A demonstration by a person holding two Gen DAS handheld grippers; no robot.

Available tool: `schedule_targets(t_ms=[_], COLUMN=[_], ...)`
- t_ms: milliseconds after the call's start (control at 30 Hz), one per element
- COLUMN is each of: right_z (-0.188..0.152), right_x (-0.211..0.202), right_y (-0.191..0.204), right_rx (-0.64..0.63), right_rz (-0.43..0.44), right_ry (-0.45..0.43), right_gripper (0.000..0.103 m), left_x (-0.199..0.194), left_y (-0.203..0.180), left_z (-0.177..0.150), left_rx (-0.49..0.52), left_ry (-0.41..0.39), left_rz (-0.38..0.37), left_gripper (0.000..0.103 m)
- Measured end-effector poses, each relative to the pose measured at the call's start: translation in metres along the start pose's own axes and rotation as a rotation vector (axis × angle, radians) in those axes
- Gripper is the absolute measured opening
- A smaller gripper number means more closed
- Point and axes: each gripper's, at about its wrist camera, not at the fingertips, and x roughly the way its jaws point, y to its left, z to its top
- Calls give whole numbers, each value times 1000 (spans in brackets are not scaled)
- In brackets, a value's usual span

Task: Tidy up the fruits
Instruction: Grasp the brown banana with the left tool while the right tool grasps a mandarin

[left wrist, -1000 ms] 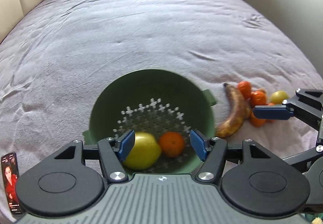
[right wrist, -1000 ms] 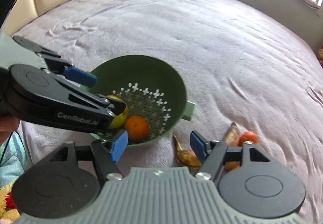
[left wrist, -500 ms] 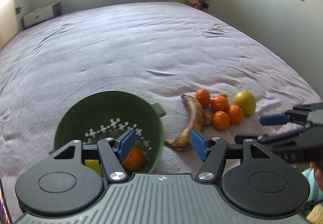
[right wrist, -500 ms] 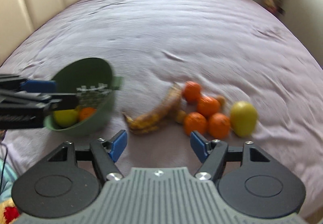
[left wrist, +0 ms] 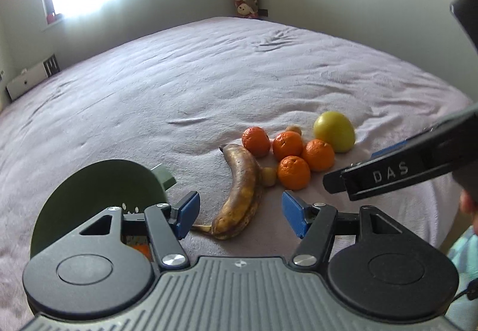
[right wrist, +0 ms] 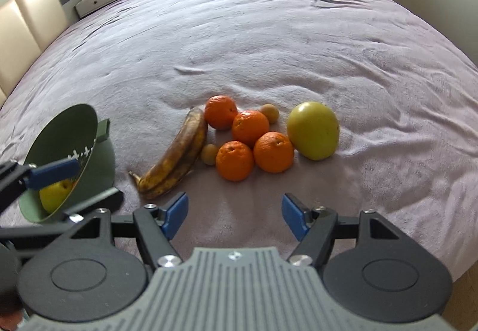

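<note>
Both tools, left tool (left wrist: 238, 213) and right tool (right wrist: 233, 215), gape empty above the mauve bed (right wrist: 269, 32). 4 round oranges (right wrist: 250, 128) and a brown-spotted banana (right wrist: 176, 156) lie clustered. Only the right view shows a yellow-green apple (right wrist: 55, 195) inside the green plastic colander (right wrist: 70, 134).

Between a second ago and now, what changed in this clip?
Both views swung from the green colander toward the loose fruit: the banana now sits ahead of the left gripper, the oranges ahead of the right gripper. Nothing was grasped; both jaws remain open, and no fruit moved.
</note>
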Motion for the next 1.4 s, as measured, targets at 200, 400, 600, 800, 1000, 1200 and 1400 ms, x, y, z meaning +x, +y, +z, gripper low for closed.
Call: schedule_targets(t_ms=[200,400,600,800,1000,1200,1400], right_z=[4,10,12,15,16,18,20], right_x=[15,37,54,68,87,99,102], right_y=[-8,-10,-13,-14,-24,-27,-25], right_rx=[57,103,174,201,297,342,330], right_rz=[19,43,87,84,111,134,112], right_ry=[2,-4,-1,8,36,39,51], right_gripper=[66,56,55,55,55,48,42], left_x=[24,46,64,79,92,99,99], left_y=[-13,-19,-20,-16,-13,-9,-8], left_z=[-1,-5,-7,-10,-9,-11,-9], left_rx=[70,109,97,65,48,33,37], left_ry=[6,40,65,100,122,128,133], left_rz=[50,87,72,61,52,34,26], left_gripper=[75,73,71,66,63,57,53])
